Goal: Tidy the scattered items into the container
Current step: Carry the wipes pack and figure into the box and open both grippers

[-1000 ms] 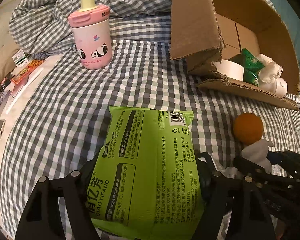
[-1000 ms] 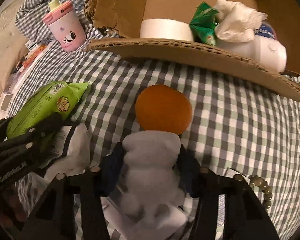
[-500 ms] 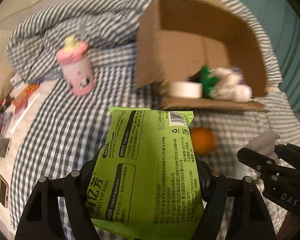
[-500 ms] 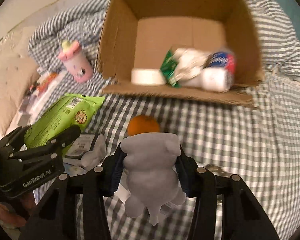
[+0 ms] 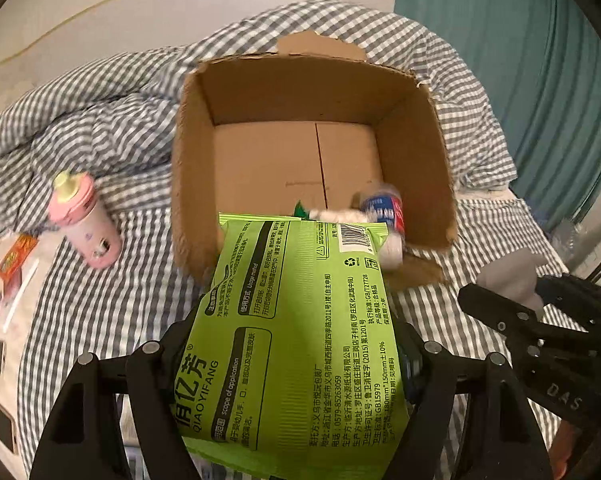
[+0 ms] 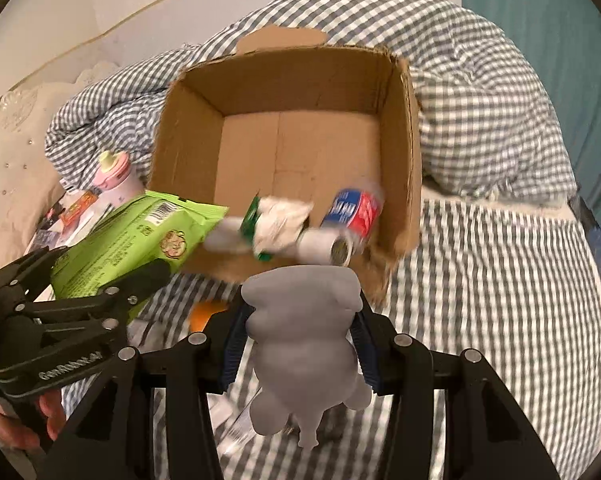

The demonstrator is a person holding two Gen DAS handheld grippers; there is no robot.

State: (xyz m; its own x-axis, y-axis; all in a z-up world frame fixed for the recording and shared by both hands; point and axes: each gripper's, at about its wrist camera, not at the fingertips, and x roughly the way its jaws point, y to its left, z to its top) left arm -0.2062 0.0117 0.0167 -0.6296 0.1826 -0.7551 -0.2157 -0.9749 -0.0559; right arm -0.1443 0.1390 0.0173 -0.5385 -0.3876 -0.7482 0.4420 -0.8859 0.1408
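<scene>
My left gripper [image 5: 288, 352] is shut on a green wet-wipes pack [image 5: 296, 332], held in the air just in front of the open cardboard box [image 5: 192, 148]. The pack also shows in the right wrist view [image 6: 132, 236]. My right gripper [image 6: 300, 332] is shut on a grey plush toy [image 6: 304, 344], raised above the bed in front of the box [image 6: 400, 140]. The box holds a blue-and-red labelled bottle [image 6: 352, 212], a green packet [image 6: 252, 220] and crumpled white tissue [image 6: 280, 220].
A pink panda cup [image 5: 84, 220] lies on the checked bedspread [image 5: 92, 312] left of the box. An orange [image 6: 204, 312] lies on the bed below my right gripper. Small items [image 5: 16, 256] lie at the left bed edge. A teal curtain [image 5: 520, 80] hangs at the right.
Both grippers have risen with their loads and now look down into the box from higher up. The orange has dropped out of the left wrist view.
</scene>
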